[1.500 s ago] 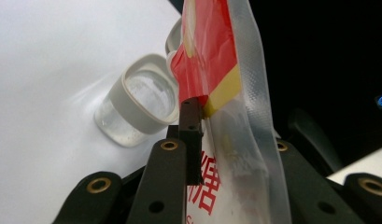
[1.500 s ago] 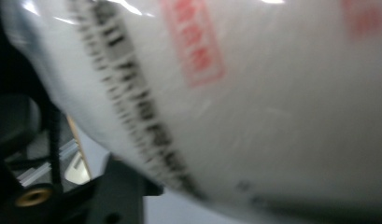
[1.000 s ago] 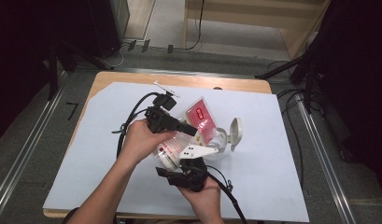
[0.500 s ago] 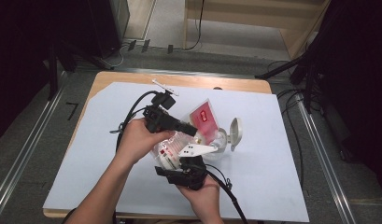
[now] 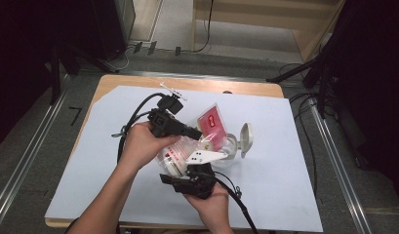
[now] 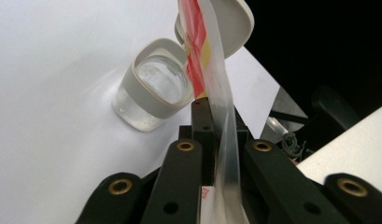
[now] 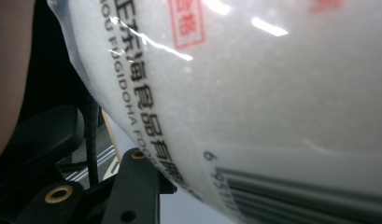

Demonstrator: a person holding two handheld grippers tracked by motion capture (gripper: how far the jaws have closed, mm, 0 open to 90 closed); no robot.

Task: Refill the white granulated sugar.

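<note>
- At the centre of the high view, two hands held a clear plastic bag [image 5: 187,148] of white grains above the white-covered table [image 5: 285,195].
- The left gripper [image 5: 197,132] had just been closing its jaws and pinched the bag's red-printed top edge [image 6: 212,70], the film running up between them.
- The right gripper [image 5: 189,171], at lower centre, clasped the bag's full lower part [image 7: 272,93].
- An open glass jar [image 6: 153,88], its grey flip lid [image 5: 246,139] raised, stood just right of the bag.
</note>
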